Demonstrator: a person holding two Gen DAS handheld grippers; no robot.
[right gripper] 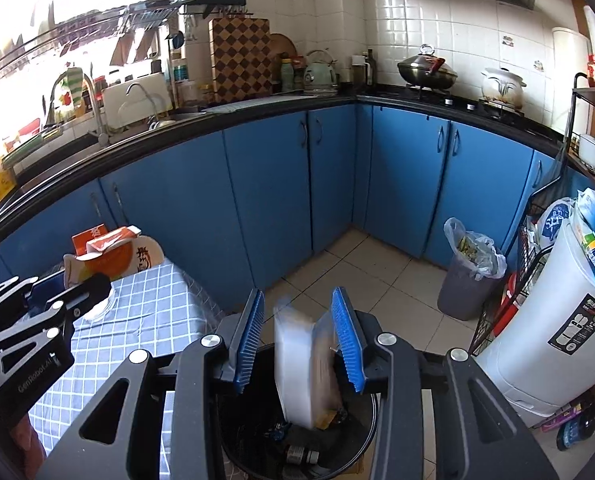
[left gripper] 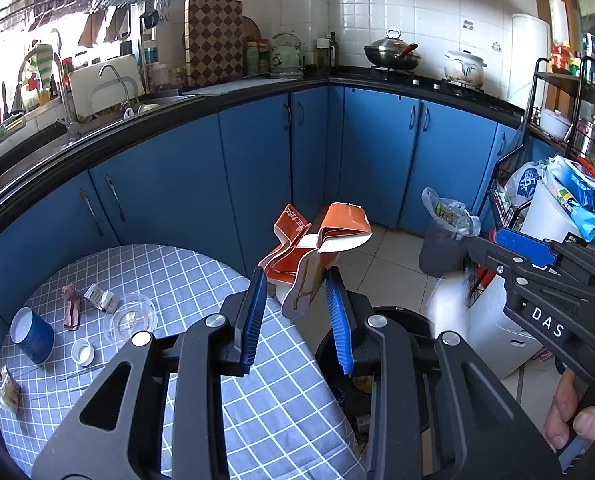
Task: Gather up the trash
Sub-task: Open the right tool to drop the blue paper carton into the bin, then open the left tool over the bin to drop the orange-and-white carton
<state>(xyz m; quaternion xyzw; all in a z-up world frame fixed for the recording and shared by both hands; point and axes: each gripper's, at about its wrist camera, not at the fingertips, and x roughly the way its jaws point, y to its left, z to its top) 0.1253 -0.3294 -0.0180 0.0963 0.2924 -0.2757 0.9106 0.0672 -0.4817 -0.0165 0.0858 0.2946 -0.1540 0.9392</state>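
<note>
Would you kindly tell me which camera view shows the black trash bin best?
The right wrist view: the black trash bin sits open below the tongs, contents visible. In the left wrist view, tongs hide most of its rim.

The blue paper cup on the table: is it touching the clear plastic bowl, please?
Apart. The left wrist view shows the blue paper cup lying well left of the clear plastic bowl, with checked tablecloth visible between them.

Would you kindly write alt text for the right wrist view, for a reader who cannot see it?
The right gripper, fingers apart, hangs over a black trash bin as a blurred white wrapper drops between them into it. To the left are a checked tablecloth and the left gripper with an orange carton.
</note>
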